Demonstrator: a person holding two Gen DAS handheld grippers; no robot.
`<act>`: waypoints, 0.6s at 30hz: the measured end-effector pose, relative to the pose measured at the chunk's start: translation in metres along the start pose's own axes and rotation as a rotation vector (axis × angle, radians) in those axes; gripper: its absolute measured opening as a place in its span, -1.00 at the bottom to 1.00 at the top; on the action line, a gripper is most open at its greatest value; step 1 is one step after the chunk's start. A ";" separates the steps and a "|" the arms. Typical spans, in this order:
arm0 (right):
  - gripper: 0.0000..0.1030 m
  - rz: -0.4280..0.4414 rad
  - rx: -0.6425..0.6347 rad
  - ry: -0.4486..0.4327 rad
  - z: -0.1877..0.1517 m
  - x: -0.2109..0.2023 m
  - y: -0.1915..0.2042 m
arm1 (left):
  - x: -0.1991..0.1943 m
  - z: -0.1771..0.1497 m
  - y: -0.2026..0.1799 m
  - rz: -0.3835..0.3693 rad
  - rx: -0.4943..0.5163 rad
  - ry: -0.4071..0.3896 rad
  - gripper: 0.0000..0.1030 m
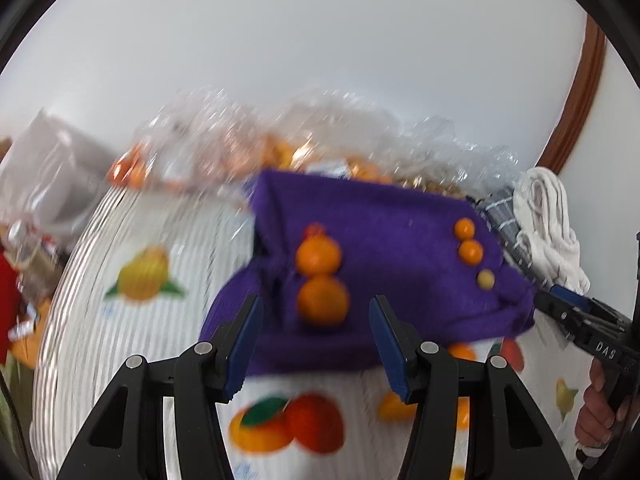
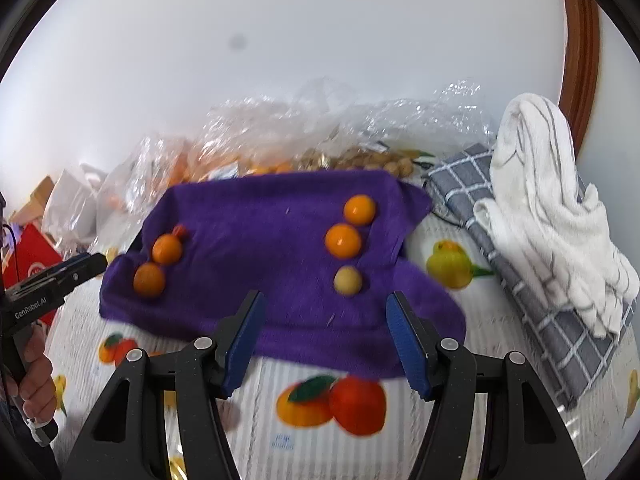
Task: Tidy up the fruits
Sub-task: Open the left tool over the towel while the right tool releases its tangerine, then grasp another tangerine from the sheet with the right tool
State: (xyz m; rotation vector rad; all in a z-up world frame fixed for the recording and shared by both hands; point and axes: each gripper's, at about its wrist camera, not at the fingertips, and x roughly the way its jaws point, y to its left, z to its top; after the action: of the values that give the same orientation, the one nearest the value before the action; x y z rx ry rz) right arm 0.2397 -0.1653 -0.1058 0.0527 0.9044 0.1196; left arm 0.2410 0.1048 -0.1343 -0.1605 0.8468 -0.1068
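Right wrist: both grippers' fingers apart, empty; smooth round oranges on fuzzy purple towel.

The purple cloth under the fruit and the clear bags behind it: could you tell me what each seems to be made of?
The purple cloth looks like soft fleece or terry fabric: matte, fuzzy, rumpled into soft folds. The clear bags look like thin plastic film: see-through, crinkled, with sharp bright glints. Blur leaves the exact weave open.
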 end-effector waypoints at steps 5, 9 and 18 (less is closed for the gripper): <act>0.04 0.009 -0.018 0.044 -0.023 0.001 0.013 | -0.011 -0.033 0.023 0.075 -0.027 0.044 0.03; 0.03 0.012 -0.045 0.035 -0.042 -0.001 0.024 | -0.014 -0.062 0.043 0.122 -0.101 0.081 0.03; -0.10 0.115 -0.101 0.061 -0.076 -0.001 0.048 | -0.017 -0.093 0.050 0.144 -0.127 0.051 0.09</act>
State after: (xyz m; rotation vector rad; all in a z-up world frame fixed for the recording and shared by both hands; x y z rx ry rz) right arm 0.1759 -0.1180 -0.1473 0.0069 0.9553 0.2756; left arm 0.1617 0.1471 -0.1915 -0.2156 0.9136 0.0785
